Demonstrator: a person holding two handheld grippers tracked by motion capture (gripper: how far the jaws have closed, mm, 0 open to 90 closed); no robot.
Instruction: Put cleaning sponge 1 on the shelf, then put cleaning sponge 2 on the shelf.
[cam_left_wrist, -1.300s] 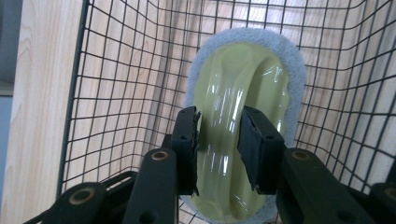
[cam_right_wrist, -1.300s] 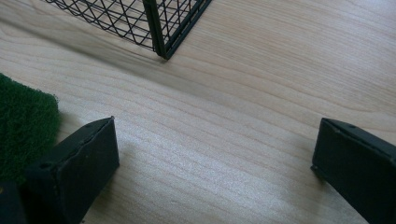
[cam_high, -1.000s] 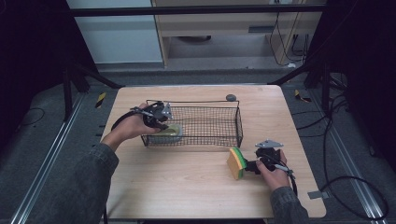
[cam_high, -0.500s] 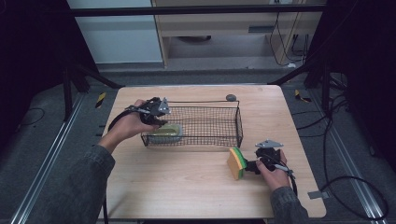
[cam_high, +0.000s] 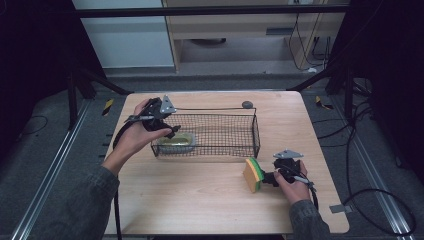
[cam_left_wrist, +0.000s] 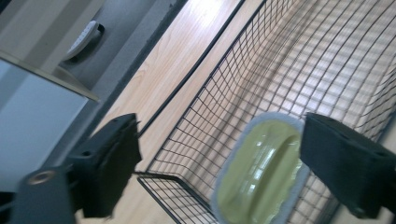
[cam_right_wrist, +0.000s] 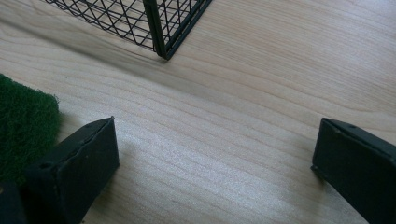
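The left gripper (cam_high: 165, 127) hovers over the wire basket's (cam_high: 235, 136) near-left corner, at about ten o'clock on the table (cam_high: 200, 200), jaws spread wide and empty. The pale green dish (cam_high: 176, 142) lies inside that corner, just below them. At four o'clock, the yellow-green sponge (cam_high: 253, 174) stands on edge just beside the right gripper (cam_high: 270, 177), whose jaws gape apart, gripping nothing.

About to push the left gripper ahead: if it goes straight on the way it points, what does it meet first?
Probably the green dish in the wire basket: it lies between the open left gripper jaws, just ahead. Depth is hard to judge.
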